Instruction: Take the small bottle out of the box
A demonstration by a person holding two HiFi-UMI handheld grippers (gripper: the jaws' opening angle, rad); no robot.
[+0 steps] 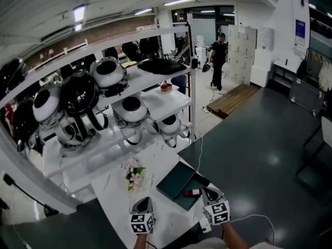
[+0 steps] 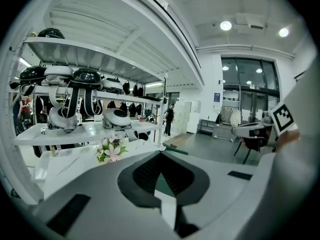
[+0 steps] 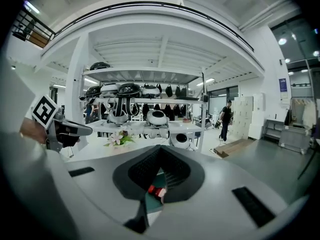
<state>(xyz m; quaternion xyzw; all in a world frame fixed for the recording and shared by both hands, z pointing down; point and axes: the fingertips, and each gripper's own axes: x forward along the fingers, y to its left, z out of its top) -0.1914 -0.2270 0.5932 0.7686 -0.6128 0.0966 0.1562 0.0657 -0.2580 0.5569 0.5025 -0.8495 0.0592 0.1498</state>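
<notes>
1. My right gripper (image 1: 207, 193) is clenched: in the right gripper view the fingertips meet and the pads grasp nothing.
2. My left gripper (image 1: 146, 200) looks the same in its own view, with the tips together and nothing pinched between the pads.
3. The small bottle (image 1: 193, 192), which has a red cap and a pale body, lies on its side just ahead of the right fingertips and slightly to their left. It rests on the open dark green box (image 1: 175, 182). I cannot tell whether it sits down inside the tray or lies across its edge.
4. In the right gripper view the red cap shows low in the slot behind the closed tips, below the fingers and not held by them.
5. The box lies ahead of both pairs of fingers, close to the right ones and further off to the right of the left ones. Its flat green panel is on the side nearer the left fingers.
6. A small bunch of pale flowers (image 1: 134, 174) stands on the white table (image 1: 111, 191) ahead of the left fingertips.
7. Beyond the table, well past both pairs of fingers, white shelving (image 1: 155, 105) carries rounded black-and-white headgear.
</notes>
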